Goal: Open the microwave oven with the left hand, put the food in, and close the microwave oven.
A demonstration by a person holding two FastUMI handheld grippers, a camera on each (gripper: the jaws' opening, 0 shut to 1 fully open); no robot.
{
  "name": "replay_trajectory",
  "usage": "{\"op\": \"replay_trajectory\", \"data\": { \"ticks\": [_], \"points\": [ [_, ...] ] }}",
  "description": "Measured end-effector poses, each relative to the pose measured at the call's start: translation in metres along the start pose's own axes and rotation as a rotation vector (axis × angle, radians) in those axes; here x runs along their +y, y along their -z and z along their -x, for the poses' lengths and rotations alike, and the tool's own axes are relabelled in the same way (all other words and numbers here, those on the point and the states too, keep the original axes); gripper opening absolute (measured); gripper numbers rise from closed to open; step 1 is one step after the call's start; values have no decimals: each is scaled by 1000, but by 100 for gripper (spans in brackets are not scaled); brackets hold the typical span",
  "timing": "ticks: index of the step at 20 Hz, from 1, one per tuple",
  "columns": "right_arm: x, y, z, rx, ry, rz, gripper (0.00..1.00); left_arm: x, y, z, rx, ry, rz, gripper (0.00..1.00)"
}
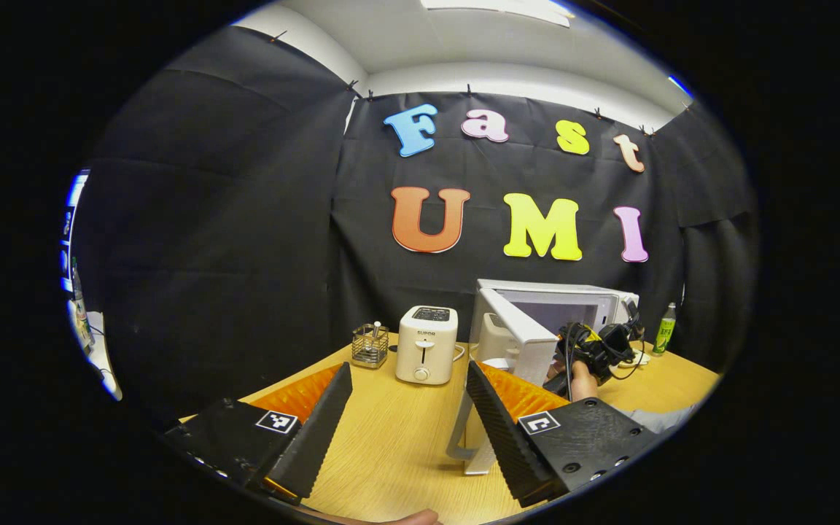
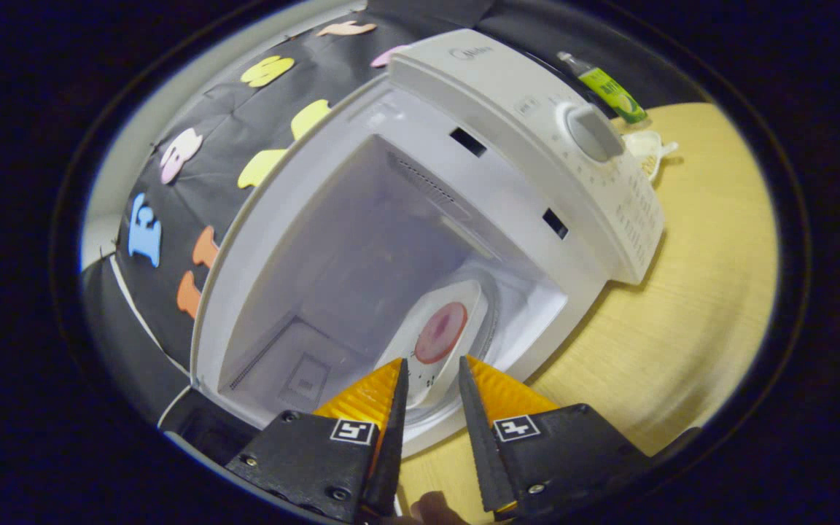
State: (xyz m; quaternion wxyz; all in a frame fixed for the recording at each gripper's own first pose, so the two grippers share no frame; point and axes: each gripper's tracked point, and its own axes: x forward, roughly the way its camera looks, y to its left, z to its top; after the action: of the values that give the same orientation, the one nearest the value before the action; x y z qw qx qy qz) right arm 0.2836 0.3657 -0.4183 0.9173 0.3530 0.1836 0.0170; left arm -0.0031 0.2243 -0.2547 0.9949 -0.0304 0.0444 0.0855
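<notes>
The white microwave stands open, its cavity tilted in the right gripper view. A white plate with a round pink piece of food rests low inside the cavity. My right gripper is shut on the plate's near rim, one finger on each side. In the left gripper view the microwave stands at the right with its door swung out toward me. The right gripper and the hand holding it reach into the opening. My left gripper is open and holds nothing, back over the wooden table.
A white toaster and a small wire holder stand at the back of the table, left of the microwave. A green bottle stands right of it, near a small white object. Black cloth walls close in the booth.
</notes>
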Motion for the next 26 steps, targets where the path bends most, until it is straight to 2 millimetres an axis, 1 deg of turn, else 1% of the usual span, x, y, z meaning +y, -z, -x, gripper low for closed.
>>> {"op": "replay_trajectory", "data": {
  "ticks": [1, 2, 3, 4, 5, 6, 7, 8, 9, 11, 12, 13, 14, 15, 16, 17, 18, 20, 21, 22, 23, 24, 25, 26],
  "points": [
    [7, 0, 12, 6, -32, 58, 34, 8, 4, -4, 12, -18, -1, 81],
    [11, -1, 26, 14, -58, 107, 48, 13, 8, -7, 23, -25, 2, 94],
    [11, -4, 40, 17, -75, 145, 63, 17, 11, -11, 27, -28, 7, 93],
    [9, -8, 55, 17, -87, 175, 82, 19, 13, -15, 28, -19, 16, 93],
    [7, -12, 69, 17, -99, 195, 94, 18, 13, -17, 27, 4, 26, 92],
    [4, -16, 84, 24, -116, 219, 83, 19, 15, -20, 26, 13, 31, 77],
    [0, -22, 99, 26, -126, 257, 82, 22, 16, -25, 17, 21, 35, 90],
    [-4, -30, 115, 27, -135, 298, 94, 24, 17, -28, 13, 25, 41, 76],
    [-6, -40, 131, 16, -148, 337, 94, 25, 18, -31, 5, 36, 45, 89],
    [-15, -66, 164, -25, -153, 443, 95, 27, 21, -36, -2, 52, 40, 88],
    [-16, -79, 179, -50, -153, 484, 84, 29, 22, -38, -5, 51, 38, 88],
    [-15, -92, 197, -70, -165, 518, 87, 29, 23, -40, -5, 52, 38, 86],
    [-11, -106, 215, -101, -190, 536, 99, 31, 24, -42, -8, 53, 38, 86],
    [-10, -120, 232, -129, -199, 550, 91, 32, 26, -45, -8, 54, 33, 86],
    [-12, -138, 251, -161, -195, 567, 90, 33, 28, -47, -7, 59, 28, 86],
    [-13, -154, 269, -190, -197, 583, 100, 30, 32, -49, 0, 72, 23, 86],
    [-14, -168, 286, -215, -197, 602, 90, 28, 37, -51, 8, 84, 18, 86],
    [-19, -200, 326, -271, -186, 647, 90, 20, 41, -50, 14, 111, 22, 86],
    [-22, -218, 344, -306, -175, 665, 91, 15, 39, -46, 10, 129, 32, 82],
    [-26, -236, 362, -345, -158, 678, 90, 10, 37, -45, -2, 141, 28, 82],
    [-31, -248, 379, -366, -144, 705, 100, 7, 35, -45, -9, 147, 20, 67],
    [-34, -263, 398, -396, -130, 732, 100, 4, 38, -46, 6, 153, 10, 71],
    [-39, -275, 415, -418, -115, 751, 100, 0, 39, -49, 11, 151, 3, 64],
    [-42, -285, 433, -445, -110, 767, 90, -6, 38, -49, 10, 159, -8, 64]
  ]
}}
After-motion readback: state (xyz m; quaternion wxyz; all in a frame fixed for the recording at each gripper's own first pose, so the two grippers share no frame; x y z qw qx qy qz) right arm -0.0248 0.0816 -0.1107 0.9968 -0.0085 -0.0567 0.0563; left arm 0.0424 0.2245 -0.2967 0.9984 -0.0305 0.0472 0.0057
